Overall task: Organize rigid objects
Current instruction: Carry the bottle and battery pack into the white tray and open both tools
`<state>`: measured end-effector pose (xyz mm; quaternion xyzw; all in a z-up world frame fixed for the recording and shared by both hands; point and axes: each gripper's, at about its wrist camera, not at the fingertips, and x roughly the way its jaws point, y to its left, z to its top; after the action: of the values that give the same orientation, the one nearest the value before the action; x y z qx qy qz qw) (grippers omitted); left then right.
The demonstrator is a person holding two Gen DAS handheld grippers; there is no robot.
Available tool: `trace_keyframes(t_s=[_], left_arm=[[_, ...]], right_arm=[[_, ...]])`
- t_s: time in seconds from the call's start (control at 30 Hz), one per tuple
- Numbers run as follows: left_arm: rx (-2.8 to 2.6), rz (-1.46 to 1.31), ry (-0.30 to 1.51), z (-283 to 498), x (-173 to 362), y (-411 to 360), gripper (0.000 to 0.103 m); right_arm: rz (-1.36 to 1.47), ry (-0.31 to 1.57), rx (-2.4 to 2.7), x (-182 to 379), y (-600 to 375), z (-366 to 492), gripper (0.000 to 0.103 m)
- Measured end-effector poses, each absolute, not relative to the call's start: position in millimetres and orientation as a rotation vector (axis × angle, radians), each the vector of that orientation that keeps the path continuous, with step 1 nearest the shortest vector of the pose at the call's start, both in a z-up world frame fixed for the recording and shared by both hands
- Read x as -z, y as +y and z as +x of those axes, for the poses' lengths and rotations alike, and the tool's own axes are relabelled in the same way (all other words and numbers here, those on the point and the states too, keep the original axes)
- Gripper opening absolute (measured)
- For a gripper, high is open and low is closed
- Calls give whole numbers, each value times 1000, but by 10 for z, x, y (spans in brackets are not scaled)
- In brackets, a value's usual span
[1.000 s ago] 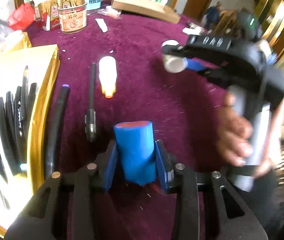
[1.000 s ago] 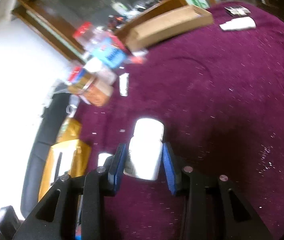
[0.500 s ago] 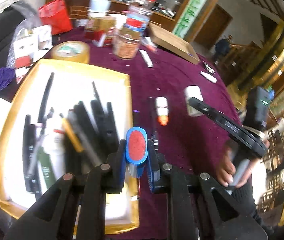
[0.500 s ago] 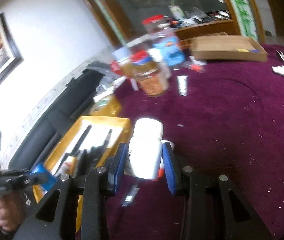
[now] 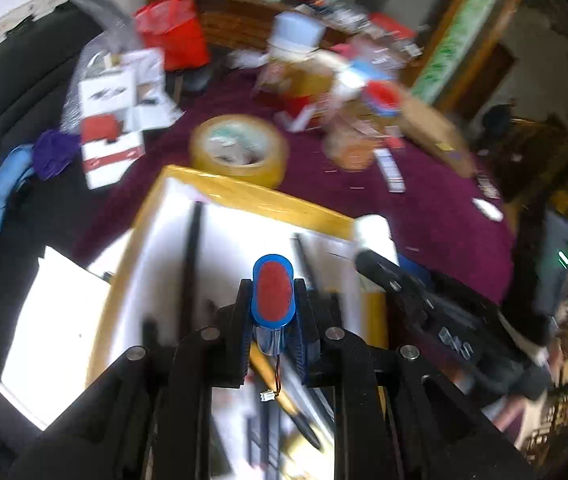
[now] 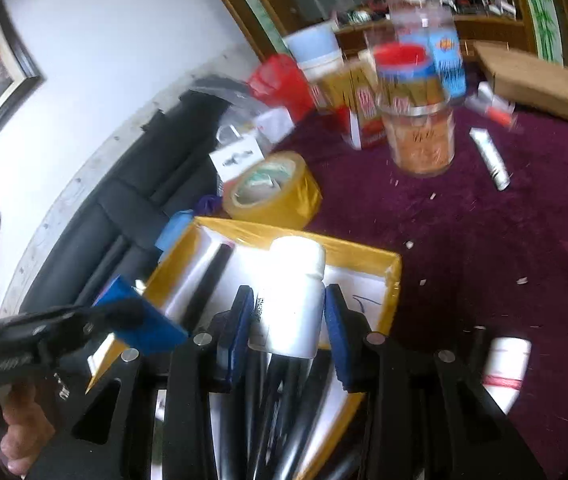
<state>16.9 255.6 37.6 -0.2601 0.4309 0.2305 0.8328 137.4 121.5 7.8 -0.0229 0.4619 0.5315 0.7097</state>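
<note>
- Over the yellow-rimmed tray (image 5: pixel 243 196), the left claw (image 5: pixel 273 320) pinches a blue battery pack (image 5: pixel 273 296), red end cap facing the camera, a thin wire with a small white plug dangling beneath it.
- That battery pack hangs above the tray's white floor, with dark pens (image 5: pixel 191 264) lying lengthwise under and beside it.
- Right beside it, the right claw (image 6: pixel 290 320) grips a white bottle (image 6: pixel 294 300) between its blue pads, cap pointing away, the pads pressed against both sides of the body.
- The white bottle sits above the near end of the same tray (image 6: pixel 394 276), over a row of black pens (image 6: pixel 284 400).
- Seen from the left wrist, the right claw's black frame (image 5: pixel 424 304) juts in from the right, the white bottle's end (image 5: pixel 376 228) just showing at the tray's corner.
- Seen from the right wrist, the left claw (image 6: pixel 123 316) comes in from the lower left, the blue pack (image 6: pixel 139 320) in its grip and a hand (image 6: pixel 19 440) on the handle.
- Beyond the tray, a roll of yellow tape (image 5: pixel 239 148) rests on the purple tabletop (image 5: pixel 444 208), just past the far rim.
- Further back stand jars and boxes (image 6: pixel 420 120), blurred, with a white tube (image 6: pixel 490 158) lying beside them.
- On the cloth to the right of the tray lies another white bottle (image 6: pixel 506 368) with a red band.
</note>
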Motion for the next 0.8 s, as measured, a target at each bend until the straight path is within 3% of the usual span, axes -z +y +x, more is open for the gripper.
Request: trace_keyframes(t_s=[0.27, 0.73, 0.8], left_arm=[[-545, -523, 1028, 600, 69, 2881, 15], [-596, -425, 1139, 896, 314, 2776, 16], [-598, -424, 1132, 868, 284, 2755, 22]], right_arm=[[-132, 1034, -1161, 133, 1317, 1325, 33], [-175, 995, -1130, 155, 1331, 1222, 33], [-163, 999, -1135, 156, 1320, 1237, 34]])
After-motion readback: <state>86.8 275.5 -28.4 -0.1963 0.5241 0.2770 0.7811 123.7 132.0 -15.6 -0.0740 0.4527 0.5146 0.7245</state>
